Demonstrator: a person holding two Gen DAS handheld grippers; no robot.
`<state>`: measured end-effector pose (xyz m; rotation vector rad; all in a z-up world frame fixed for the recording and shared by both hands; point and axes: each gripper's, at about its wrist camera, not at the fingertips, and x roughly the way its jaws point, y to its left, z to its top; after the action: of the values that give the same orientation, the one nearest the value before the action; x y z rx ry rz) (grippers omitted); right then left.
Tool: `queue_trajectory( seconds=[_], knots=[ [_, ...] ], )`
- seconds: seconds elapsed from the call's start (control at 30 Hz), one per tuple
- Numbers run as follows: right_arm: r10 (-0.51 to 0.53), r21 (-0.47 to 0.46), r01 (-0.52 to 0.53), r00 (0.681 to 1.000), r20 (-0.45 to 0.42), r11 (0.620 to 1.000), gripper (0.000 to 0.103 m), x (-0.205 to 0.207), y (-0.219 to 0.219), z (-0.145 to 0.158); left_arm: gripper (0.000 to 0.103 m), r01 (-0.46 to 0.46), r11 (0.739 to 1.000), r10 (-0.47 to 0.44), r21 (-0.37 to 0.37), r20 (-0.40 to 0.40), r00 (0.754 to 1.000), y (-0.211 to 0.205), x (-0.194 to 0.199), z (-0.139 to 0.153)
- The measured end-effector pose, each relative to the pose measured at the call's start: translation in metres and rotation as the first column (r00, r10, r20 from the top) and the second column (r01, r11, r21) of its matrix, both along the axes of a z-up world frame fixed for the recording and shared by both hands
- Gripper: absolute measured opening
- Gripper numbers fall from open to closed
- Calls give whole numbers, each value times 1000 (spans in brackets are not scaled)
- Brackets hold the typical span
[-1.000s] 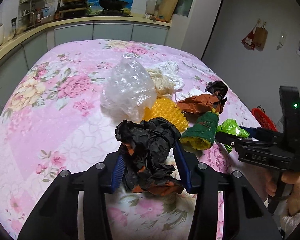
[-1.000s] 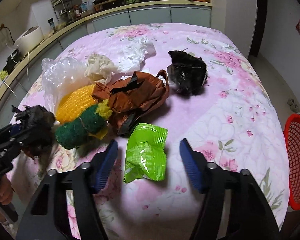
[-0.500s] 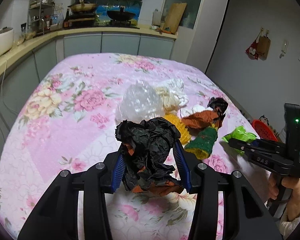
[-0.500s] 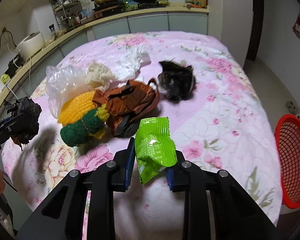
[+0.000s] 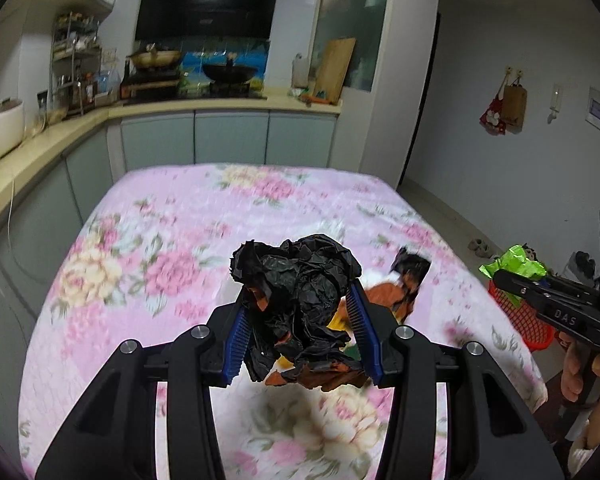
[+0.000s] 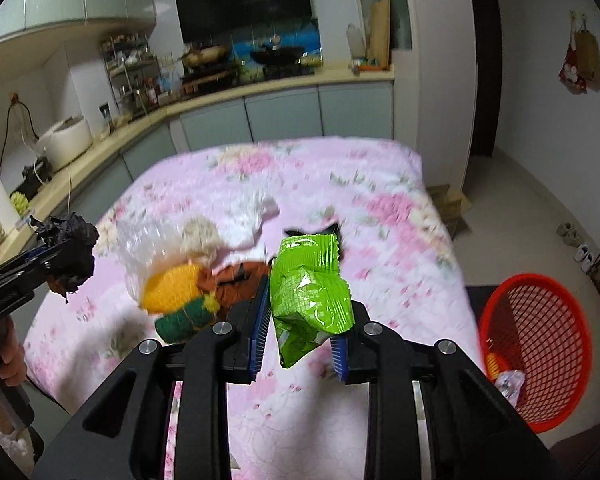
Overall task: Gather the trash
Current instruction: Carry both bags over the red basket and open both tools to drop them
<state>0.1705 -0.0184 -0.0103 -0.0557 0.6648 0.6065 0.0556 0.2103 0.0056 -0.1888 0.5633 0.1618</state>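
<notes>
Trash is partly gathered: 2 pieces are off the table and in the jaws, and the red basket on the floor at the table's right end already holds a couple of scraps. The left gripper pinches a crumpled black wad between its blue pads, clear of the floral cloth. The right gripper is pressed tight on a green wrapper, which stands up between its jaws; those jaws have just been closing, with the wrapper between them.

Left on the table, by my reading: a clear plastic bag, a yellow-and-green knitted piece, a brown bag, a whitish rag, and a small black lump beyond the wrapper. So the job looks under halfway, with neither held piece dropped yet.

Both grippers tilt moderately downward above the near end of the table, side by side, each held from below by a hand. The basket sits nearer the right gripper, so the wrapper likely goes in first.
</notes>
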Motion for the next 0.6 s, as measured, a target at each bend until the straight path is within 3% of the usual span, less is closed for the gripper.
queue_trajectory(
  seconds=[0.23, 0.6],
  knots=[
    [-49, 37, 47, 997, 55, 998, 26, -2, -24, 29, 44, 42, 998, -44, 41, 51, 998, -25, 19, 26],
    [-163, 67, 157, 983, 87, 985, 26, 2, -71, 49, 44, 184, 980, -189, 72, 71, 979, -78, 59, 46]
  ],
)
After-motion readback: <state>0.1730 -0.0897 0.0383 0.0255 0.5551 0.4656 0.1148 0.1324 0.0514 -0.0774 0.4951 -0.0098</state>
